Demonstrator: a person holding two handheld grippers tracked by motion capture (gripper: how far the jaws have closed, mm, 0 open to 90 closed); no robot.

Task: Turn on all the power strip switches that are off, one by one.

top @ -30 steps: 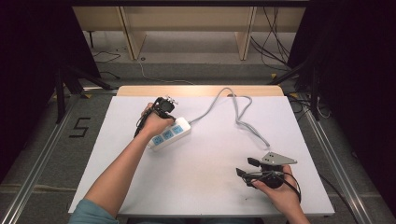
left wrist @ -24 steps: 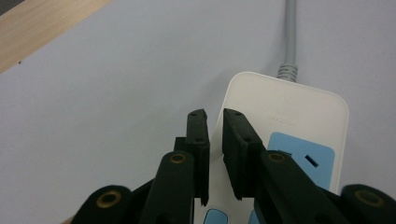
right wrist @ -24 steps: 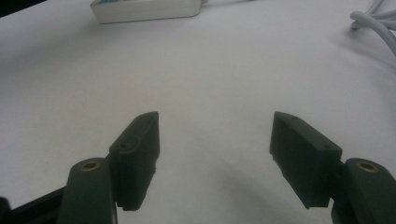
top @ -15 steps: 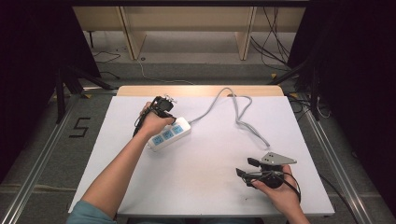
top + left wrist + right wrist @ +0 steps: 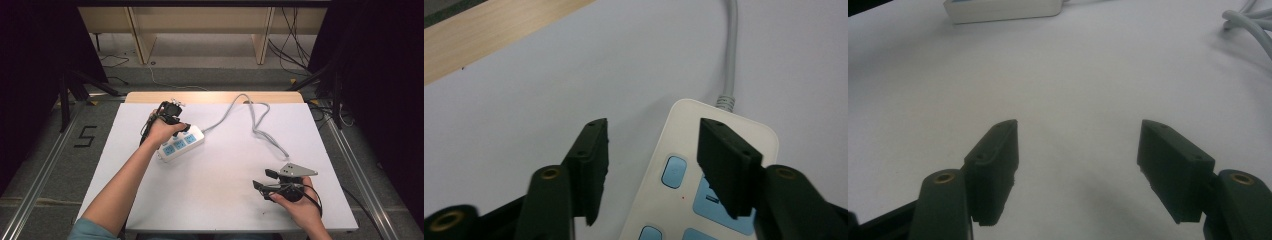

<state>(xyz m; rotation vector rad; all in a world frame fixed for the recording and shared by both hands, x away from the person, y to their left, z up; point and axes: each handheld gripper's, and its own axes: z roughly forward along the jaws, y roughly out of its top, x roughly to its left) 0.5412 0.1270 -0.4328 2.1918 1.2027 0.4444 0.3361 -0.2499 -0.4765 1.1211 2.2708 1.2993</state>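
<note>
- We see a white power strip [image 5: 181,144] lying flat on the white table [image 5: 220,200], in the left half toward the far edge, set at a slant to the table's sides.
- Its top carries light blue sockets and a small blue button [image 5: 673,171], seen close up in the left gripper view.
- A grey cord [image 5: 255,125] leaves the strip's far end, loops toward the table's far edge and then snakes down across the right half of the table.
- We find the left gripper [image 5: 651,150] held by the left hand [image 5: 162,131] at the cord end of the strip; its jaws stand apart by a moderate gap.
- In the left gripper view one jaw sits over the strip's top face near the blue sockets, while the other hangs over bare table just beside the strip's edge. The jaws hold nothing; whether they touch the strip we cannot tell.
- The right gripper [image 5: 264,181] rests in the right hand [image 5: 300,205] near the table's near right corner, well apart from the strip, with its grey three-cornered plate [image 5: 298,170] on top.
- Its jaws are spread wide and empty, pointing over bare table, with the strip [image 5: 1003,10] far off at the top of the right gripper view.
- A strip of bare wood [image 5: 210,96] shows along the table's far edge.
</note>
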